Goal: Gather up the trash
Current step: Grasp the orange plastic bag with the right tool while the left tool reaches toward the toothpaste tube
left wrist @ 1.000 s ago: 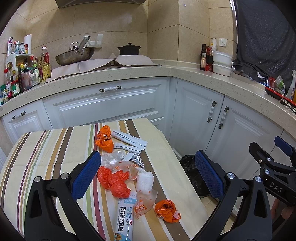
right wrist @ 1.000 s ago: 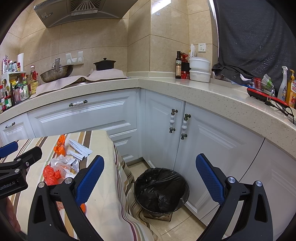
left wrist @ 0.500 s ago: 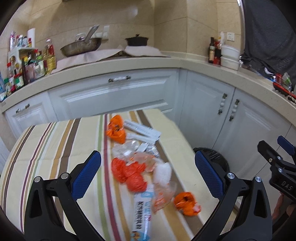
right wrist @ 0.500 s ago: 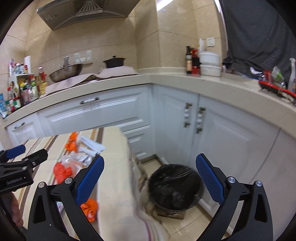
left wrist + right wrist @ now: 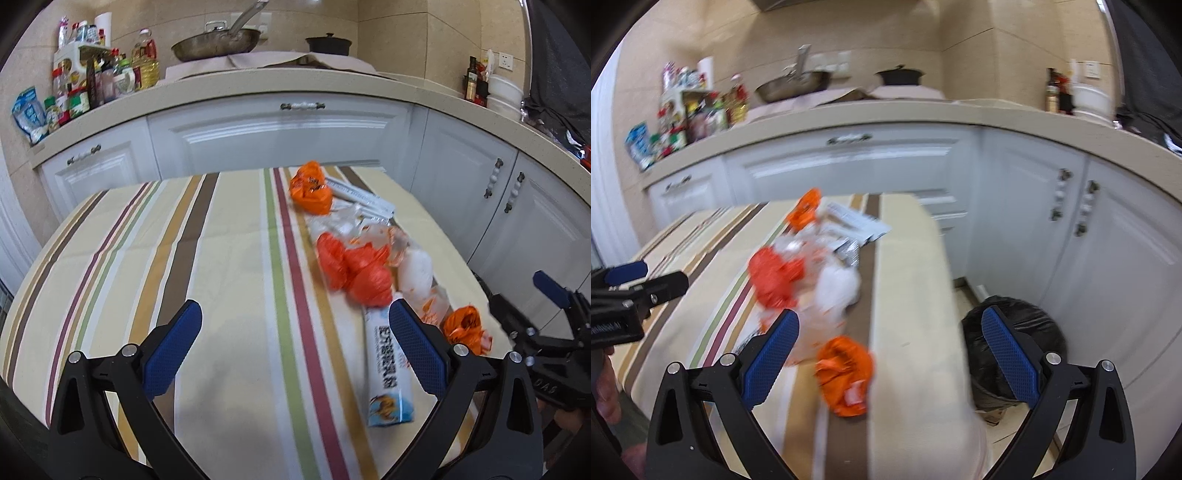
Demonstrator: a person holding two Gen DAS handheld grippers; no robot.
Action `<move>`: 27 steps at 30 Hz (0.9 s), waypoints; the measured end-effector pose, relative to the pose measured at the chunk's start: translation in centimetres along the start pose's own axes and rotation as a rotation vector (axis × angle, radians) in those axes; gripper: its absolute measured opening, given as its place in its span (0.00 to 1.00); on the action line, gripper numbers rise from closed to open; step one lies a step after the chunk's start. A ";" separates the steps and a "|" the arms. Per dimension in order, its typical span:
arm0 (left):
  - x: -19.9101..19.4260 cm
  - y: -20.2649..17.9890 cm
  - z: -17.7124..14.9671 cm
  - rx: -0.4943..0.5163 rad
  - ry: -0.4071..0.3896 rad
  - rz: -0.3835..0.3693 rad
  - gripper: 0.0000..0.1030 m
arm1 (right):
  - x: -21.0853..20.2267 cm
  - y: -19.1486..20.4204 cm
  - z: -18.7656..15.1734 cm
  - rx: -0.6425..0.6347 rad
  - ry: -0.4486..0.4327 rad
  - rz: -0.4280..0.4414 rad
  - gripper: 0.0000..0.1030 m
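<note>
Trash lies in a line along the right side of the striped tablecloth: an orange wrapper at the far end, white sachets, a red-orange bag clump, a white wad, a long white and blue packet and a small orange crumple. My left gripper hangs open over the near table, left of the packet. My right gripper is open, low over the small orange crumple. A bin with a black liner stands on the floor to the right of the table.
White cabinets run behind and to the right of the table under a beige counter holding a wok, a black pot and bottles. The left half of the tablecloth shows only stripes. A person's hand holds the left gripper's handle.
Both grippers have swung left and tilted down toward the table. The right view moved from the bin to the trash; the left gripper came nearer the tabletop. Both stay open.
</note>
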State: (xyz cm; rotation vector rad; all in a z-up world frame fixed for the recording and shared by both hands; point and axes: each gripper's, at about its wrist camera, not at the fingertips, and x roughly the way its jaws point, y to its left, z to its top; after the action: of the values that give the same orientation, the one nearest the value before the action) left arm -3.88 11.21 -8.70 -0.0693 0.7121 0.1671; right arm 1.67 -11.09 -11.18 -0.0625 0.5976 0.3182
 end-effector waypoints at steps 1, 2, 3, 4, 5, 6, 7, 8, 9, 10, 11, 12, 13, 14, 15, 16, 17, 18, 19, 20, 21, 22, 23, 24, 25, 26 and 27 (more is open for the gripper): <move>-0.1 0.3 -0.4 -0.012 0.004 -0.003 0.96 | 0.4 0.5 -0.4 -0.009 0.010 0.009 0.94; -0.1 0.4 -0.6 -0.020 0.006 -0.009 0.96 | 0.7 0.7 -0.7 -0.013 0.017 0.015 0.94; -0.1 0.4 -0.8 -0.025 0.008 -0.015 0.96 | 1.1 1.0 -1.0 -0.013 0.030 0.027 0.94; 0.0 0.2 -1.0 -0.024 0.013 -0.019 0.96 | 1.4 1.2 -1.2 -0.010 0.038 0.034 0.94; 0.1 0.2 -1.2 -0.022 0.017 -0.023 0.96 | 1.5 1.3 -1.4 -0.007 0.041 0.042 0.93; 0.3 0.0 -1.3 -0.022 0.022 -0.027 0.96 | 1.6 1.4 -1.7 -0.007 0.040 0.042 0.93; 0.5 -0.1 -1.5 -0.020 0.026 -0.029 0.96 | 1.7 1.6 -1.9 -0.010 0.040 0.039 0.92; 0.8 -0.2 -1.6 -0.018 0.035 -0.031 0.96 | 1.9 1.6 -2.1 -0.012 0.044 0.037 0.91; 1.0 -0.3 -1.7 -0.018 0.042 -0.034 0.96 | 1.9 1.6 -2.1 -0.011 0.048 0.038 0.88; 1.1 -0.4 -1.9 -0.019 0.048 -0.036 0.96 | 2.0 1.5 -2.2 -0.011 0.051 0.044 0.75; 1.3 -0.5 -2.1 -0.021 0.053 -0.040 0.96 | 2.1 1.5 -2.3 -0.009 0.057 0.056 0.68; 1.4 -0.5 -2.2 -0.023 0.055 -0.043 0.96 | 2.4 1.4 -2.3 -0.005 0.069 0.064 0.56; 1.5 -0.6 -2.3 -0.022 0.057 -0.046 0.96 | 2.6 1.3 -2.4 -0.002 0.079 0.066 0.55; 1.6 -0.7 -2.4 -0.019 0.058 -0.049 0.96 | 2.8 1.3 -2.4 -0.001 0.087 0.070 0.55; 1.6 -0.9 -2.4 -0.016 0.060 -0.052 0.96 | 2.8 1.3 -2.6 -0.003 0.089 0.069 0.55; 1.6 -1.0 -2.5 -0.014 0.059 -0.053 0.96 | 2.8 1.4 -2.6 -0.008 0.089 0.070 0.53; 1.6 -1.1 -2.5 -0.011 0.059 -0.054 0.96 | 2.8 1.4 -2.7 -0.014 0.090 0.072 0.48; 1.5 -1.2 -2.5 -0.010 0.058 -0.054 0.96 | 2.8 1.5 -2.8 -0.021 0.093 0.073 0.46; 1.5 -1.4 -2.6 -0.008 0.057 -0.052 0.96 | 2.7 1.5 -3.0 -0.024 0.092 0.084 0.42; 1.4 -1.6 -2.7 -0.005 0.055 -0.050 0.96 | 2.8 1.5 -3.0 -0.024 0.093 0.082 0.42; 1.3 -1.8 -2.7 -0.002 0.055 -0.047 0.96 | 2.6 1.4 -3.1 -0.022 0.088 0.078 0.42; 1.2 -2.0 -2.8 0.002 0.053 -0.044 0.96 | 2.6 1.4 -3.2 -0.022 0.087 0.074 0.42; 1.2 -2.2 -2.9 0.007 0.052 -0.040 0.96 | 2.5 1.4 -3.2 -0.023 0.084 0.068 0.42; 1.1 -2.5 -3.0 0.013 0.050 -0.032 0.96 | 2.4 1.3 -3.3 -0.024 0.082 0.065 0.42; 1.0 -2.8 -3.1 0.018 0.047 -0.025 0.96 | 2.3 1.2 -3.3 -0.024 0.080 0.063 0.41; 1.0 -3.0 -3.2 0.022 0.045 -0.021 0.96 | 2.2 1.1 -3.4 -0.025 0.077 0.058 0.41; 1.0 -3.2 -3.2 0.027 0.044 -0.018 0.96 | 2.0 1.0 -3.4 -0.024 0.073 0.054 0.41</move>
State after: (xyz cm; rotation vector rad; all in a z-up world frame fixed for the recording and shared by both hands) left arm -4.67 7.80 -11.73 -0.0539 0.7573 0.1387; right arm 1.05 -10.08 -15.09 -0.0818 0.6690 0.3769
